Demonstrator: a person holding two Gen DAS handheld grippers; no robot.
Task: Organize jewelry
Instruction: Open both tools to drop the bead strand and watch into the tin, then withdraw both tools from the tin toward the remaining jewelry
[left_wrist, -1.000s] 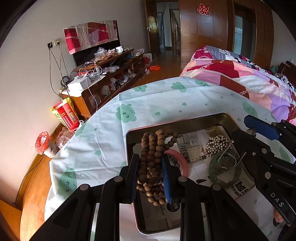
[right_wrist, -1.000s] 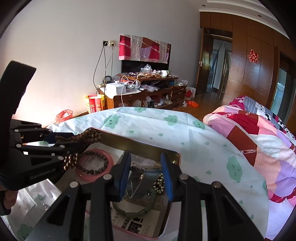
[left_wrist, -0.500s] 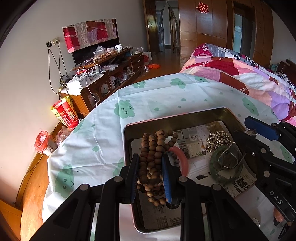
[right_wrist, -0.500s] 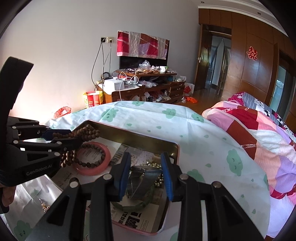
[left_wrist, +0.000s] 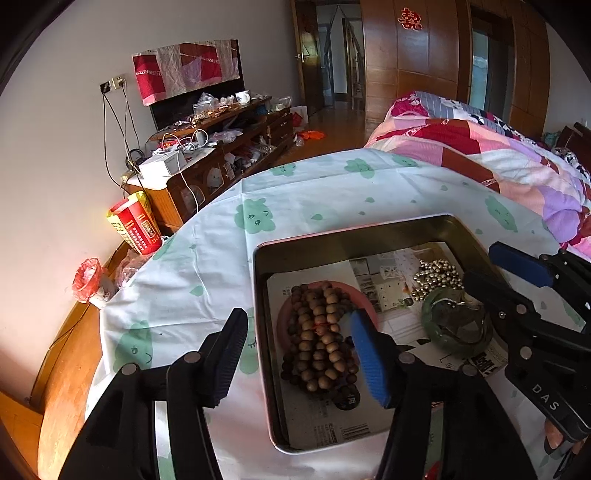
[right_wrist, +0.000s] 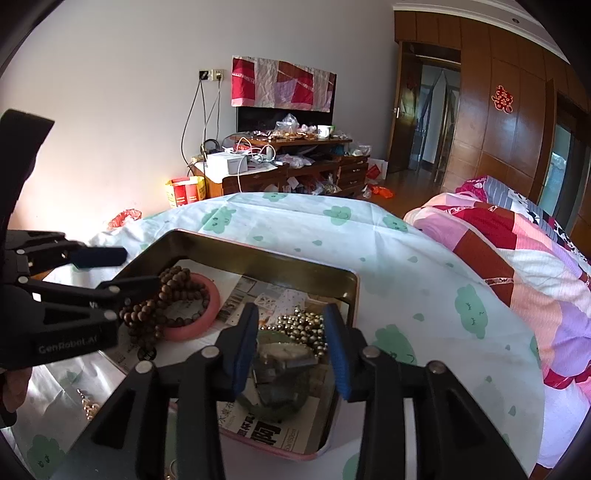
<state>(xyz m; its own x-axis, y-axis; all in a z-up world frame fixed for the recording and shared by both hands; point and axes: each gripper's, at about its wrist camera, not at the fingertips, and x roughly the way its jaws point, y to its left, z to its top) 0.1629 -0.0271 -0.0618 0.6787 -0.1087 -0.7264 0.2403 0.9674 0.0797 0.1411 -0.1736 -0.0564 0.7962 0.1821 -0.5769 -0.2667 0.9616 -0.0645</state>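
Observation:
A long string of brown wooden beads lies heaped on a pink bangle inside the newspaper-lined metal tin. My left gripper hangs just above the heap, its jaws opening, the pads clear of the beads. In the right wrist view the left gripper reaches in from the left beside the wooden beads and pink bangle. My right gripper is open over a green bangle with a grey metal piece on it, pads not touching. Silver beads lie just beyond.
The tin sits on a table under a white cloth with green clouds. A few small gold beads lie on the cloth near the tin's front left. A quilted bed stands to the right, a cluttered cabinet against the wall.
The left gripper's jaws have spread wide and the wooden beads have dropped from them onto the pink bangle in the tin. The right gripper's jaws stand slightly wider.

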